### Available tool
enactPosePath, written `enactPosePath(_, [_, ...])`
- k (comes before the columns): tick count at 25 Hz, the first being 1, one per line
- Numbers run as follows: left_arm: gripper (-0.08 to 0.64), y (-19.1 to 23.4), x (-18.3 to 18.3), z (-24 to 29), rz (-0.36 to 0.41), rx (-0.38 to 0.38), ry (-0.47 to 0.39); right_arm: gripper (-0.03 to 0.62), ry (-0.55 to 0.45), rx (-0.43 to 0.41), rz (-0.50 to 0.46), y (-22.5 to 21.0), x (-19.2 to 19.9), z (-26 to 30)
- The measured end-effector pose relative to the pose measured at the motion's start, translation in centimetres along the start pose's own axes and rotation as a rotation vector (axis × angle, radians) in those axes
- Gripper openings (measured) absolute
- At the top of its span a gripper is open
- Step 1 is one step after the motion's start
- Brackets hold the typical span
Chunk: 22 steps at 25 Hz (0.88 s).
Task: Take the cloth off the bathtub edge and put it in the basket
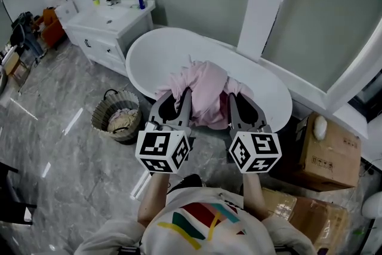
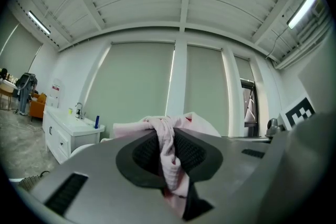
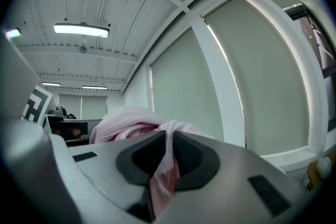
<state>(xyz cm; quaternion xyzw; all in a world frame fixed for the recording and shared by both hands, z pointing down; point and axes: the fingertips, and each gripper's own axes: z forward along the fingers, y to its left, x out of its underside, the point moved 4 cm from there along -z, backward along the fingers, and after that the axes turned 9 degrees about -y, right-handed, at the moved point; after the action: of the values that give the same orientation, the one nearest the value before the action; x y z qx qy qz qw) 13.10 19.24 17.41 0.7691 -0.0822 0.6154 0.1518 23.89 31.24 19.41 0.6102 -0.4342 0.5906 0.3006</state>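
Note:
A pink cloth (image 1: pixel 206 92) hangs bunched between my two grippers, lifted above the near rim of the white bathtub (image 1: pixel 149 48). The left gripper (image 1: pixel 181 92) is shut on the cloth's left part; in the left gripper view the pink cloth (image 2: pixel 169 157) is pinched between the dark pads. My right gripper (image 1: pixel 230 95) is shut on the right part, and the right gripper view shows pink cloth (image 3: pixel 167 165) squeezed between its pads. Both grippers point level, towards the far wall. The woven basket (image 1: pixel 117 117) stands on the floor to the lower left, with some light cloth inside.
A white vanity with a sink (image 1: pixel 110 24) stands left of the tub. Cardboard boxes (image 1: pixel 328 152) sit on the floor at the right. A white pillar (image 1: pixel 265 0) rises behind the tub. The grey marble floor (image 1: pixel 59 152) spreads out around the basket.

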Motion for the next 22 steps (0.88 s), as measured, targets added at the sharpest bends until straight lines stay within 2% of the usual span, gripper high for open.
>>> enactPosePath(10, [0.074, -0.3, 0.4, 0.0, -0.005, -0.031, 0.000, 0.054, -0.009, -0.044, 0.027, -0.3, 0.1, 0.1])
enactPosePath(17, [0.074, 4.4, -0.1, 0.1, -0.007, -0.081, 0.008, 0.054, 0.000, -0.095, 0.053, 3.0, 0.9, 4.1])
enactPosePath(22, [0.074, 5.6, 0.5, 0.3, 0.009, -0.142, -0.007, 0.054, 0.006, -0.160, 0.056, 3.5, 1.9, 5.4])
